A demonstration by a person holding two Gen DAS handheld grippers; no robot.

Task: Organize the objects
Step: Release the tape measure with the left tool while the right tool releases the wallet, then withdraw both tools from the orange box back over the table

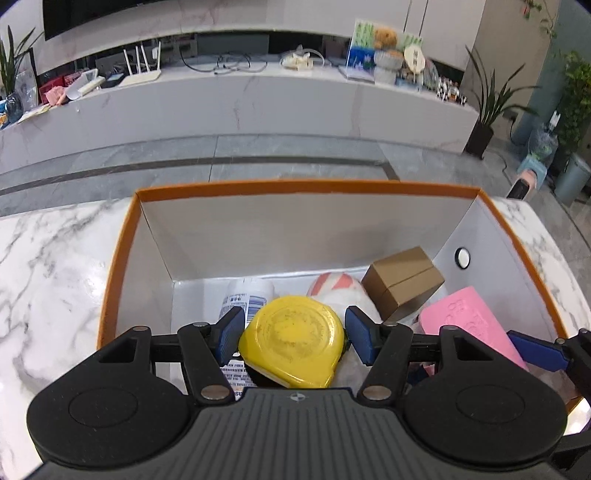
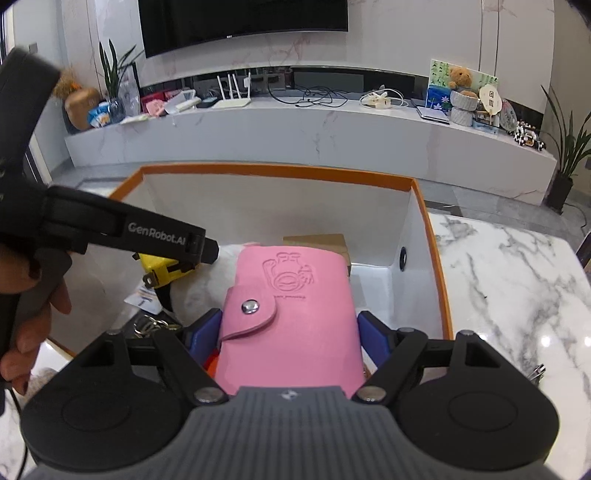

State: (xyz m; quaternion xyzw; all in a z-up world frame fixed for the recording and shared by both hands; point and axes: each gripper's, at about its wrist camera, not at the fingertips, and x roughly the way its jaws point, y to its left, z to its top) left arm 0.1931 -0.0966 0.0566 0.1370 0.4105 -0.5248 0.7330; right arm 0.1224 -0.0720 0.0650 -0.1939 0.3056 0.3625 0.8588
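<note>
1. Left wrist view: left gripper [image 1: 293, 334] pinches a glossy yellow rounded tape measure [image 1: 291, 345] over the orange-rimmed white box [image 1: 306, 188].
2. Right gripper [image 2: 290, 338] clamps a pink snap-flap wallet [image 2: 291, 314], embossed figure; "GenRobot.AI" readable.

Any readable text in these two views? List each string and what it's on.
"GenRobot.AI": on the left gripper arm, right wrist view.
Pink wallet: embossed cartoon figure with a line of small lettering beneath it, too small to read.
White bottle: blue printed label, blurred.
TV: small logo on its lower edge, unreadable.
Leaflet under the yellow tape measure: print too small.
</note>
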